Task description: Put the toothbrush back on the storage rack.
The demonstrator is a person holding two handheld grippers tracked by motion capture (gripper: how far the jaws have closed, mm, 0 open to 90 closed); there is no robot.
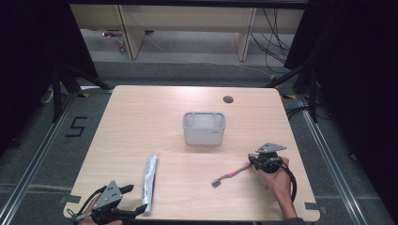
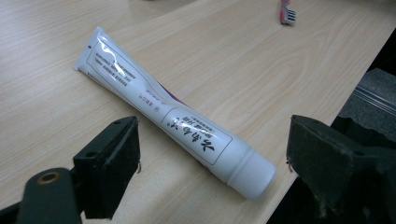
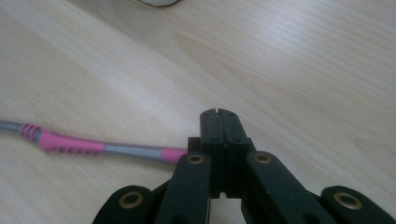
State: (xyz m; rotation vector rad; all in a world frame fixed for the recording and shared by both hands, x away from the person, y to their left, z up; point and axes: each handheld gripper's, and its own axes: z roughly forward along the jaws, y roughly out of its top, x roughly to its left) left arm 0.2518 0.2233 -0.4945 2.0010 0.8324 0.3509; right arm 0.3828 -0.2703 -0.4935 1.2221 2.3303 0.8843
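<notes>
A white toothpaste tube (image 1: pixel 150 180) lies near the table's front edge, cap towards me. My left gripper (image 1: pixel 133 199) is open at that cap end. In the left gripper view the tube (image 2: pixel 159 100) runs diagonally and its cap sits between the two wide-apart jaws of the left gripper (image 2: pixel 212 163), touching neither. A pink and grey toothbrush (image 1: pixel 230 176) lies on the table at the right, bristles towards the front. My right gripper (image 1: pixel 251 161) is at its handle end. In the right gripper view the right gripper (image 3: pixel 218 114) is shut, and the toothbrush handle (image 3: pixel 74 145) runs in behind its jaws from the left.
A grey-white rectangular container (image 1: pixel 204 129) stands in the middle of the wooden table (image 1: pixel 141 117). A cable hole (image 1: pixel 228 99) sits near the far edge. The toothbrush head (image 2: pixel 287 14) shows at the top of the left gripper view.
</notes>
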